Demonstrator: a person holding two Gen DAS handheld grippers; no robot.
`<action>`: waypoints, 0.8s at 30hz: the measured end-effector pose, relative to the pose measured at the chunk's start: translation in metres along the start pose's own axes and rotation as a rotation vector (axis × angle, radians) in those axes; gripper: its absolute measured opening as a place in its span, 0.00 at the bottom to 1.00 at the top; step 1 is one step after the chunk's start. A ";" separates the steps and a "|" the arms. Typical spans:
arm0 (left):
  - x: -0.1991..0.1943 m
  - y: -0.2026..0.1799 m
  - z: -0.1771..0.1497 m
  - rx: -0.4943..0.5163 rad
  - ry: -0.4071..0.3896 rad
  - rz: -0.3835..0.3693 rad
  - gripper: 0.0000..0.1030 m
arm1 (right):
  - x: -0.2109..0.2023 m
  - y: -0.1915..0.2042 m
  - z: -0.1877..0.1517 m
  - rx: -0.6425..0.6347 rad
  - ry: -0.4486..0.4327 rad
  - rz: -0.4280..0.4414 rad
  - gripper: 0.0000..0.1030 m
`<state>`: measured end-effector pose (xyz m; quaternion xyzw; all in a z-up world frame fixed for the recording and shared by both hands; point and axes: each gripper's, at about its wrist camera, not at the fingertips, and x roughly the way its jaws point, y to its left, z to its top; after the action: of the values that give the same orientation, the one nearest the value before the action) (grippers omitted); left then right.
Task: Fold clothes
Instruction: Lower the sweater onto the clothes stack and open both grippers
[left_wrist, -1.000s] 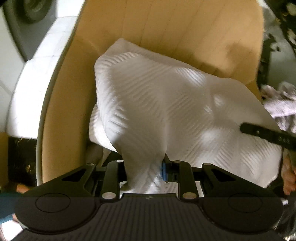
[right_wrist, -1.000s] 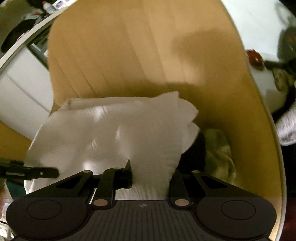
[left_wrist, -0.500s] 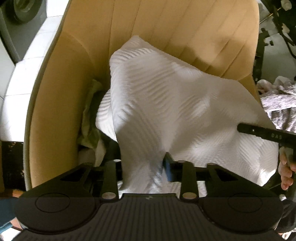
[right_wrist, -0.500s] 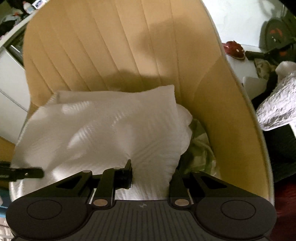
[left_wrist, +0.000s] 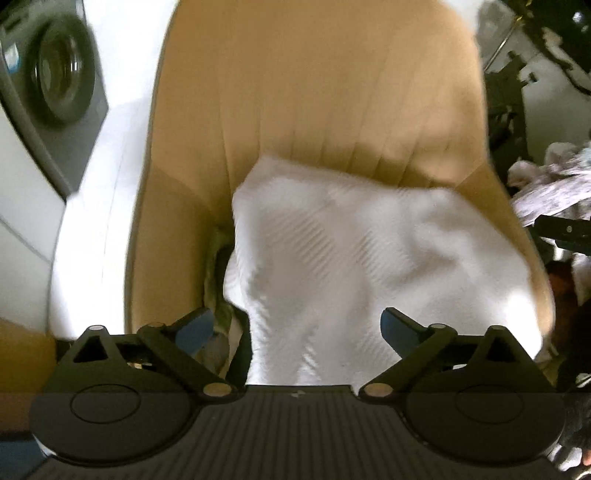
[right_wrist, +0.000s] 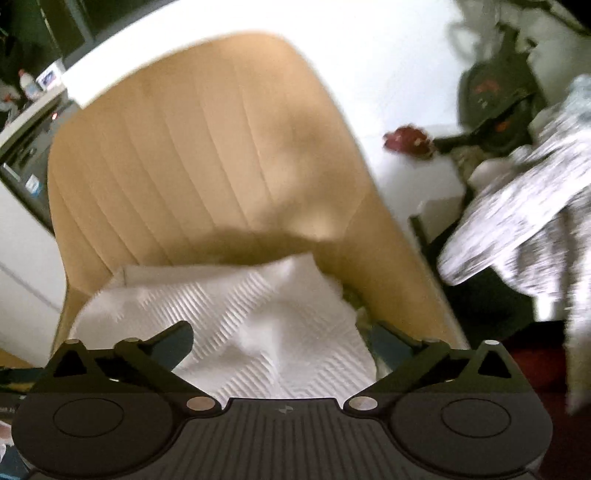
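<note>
So the big thing here is the tan upholstered chair, channel-stitched back, and sitting in its seat is the white textured garment, some herringbone-ish knit or waffle weave. It lies as a fairly compact, roughly rectangular bundle with at least one layer doubled over, a lower edge peeking out along the back in the right wrist view. Under it at the seat's side there's a greenish crumpled cloth, mostly hidden.

Step-wise, my read: the white piece is lying folded-ish on the chair and nobody is holding it. That fits either a fold just set down to rest, or a piece laid there waiting for another fold. Can't call it from this alone. Whatever comes next needs a clean pinch on an edge or corner, not the puffy middle, since this fabric looks soft and would bunch.

Grippers: the left gripper has its jaws spread wide, blue pads well apart, nothing between them but the cloth's near end lying below. Whether a pad brushes it, can't tell, it's blurry. The right gripper is likewise wide apart and gripping nothing, hovering over the garment's near edge.

Off to the side there's a patterned grey-white cloth too
</note>
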<state>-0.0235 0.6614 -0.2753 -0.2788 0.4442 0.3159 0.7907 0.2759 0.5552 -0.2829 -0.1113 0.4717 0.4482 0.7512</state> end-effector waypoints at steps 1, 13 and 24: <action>-0.010 -0.004 0.000 0.005 -0.021 -0.001 0.97 | -0.011 0.003 0.001 0.000 -0.016 -0.009 0.99; -0.143 -0.021 -0.042 0.108 -0.239 0.042 0.99 | -0.178 0.083 -0.051 -0.020 -0.069 -0.080 0.99; -0.221 -0.073 -0.111 0.280 -0.415 0.221 0.99 | -0.294 0.129 -0.140 -0.051 -0.144 -0.139 0.99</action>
<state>-0.1167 0.4781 -0.1197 -0.0462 0.3399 0.3861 0.8563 0.0454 0.3799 -0.0866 -0.1304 0.3959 0.4136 0.8094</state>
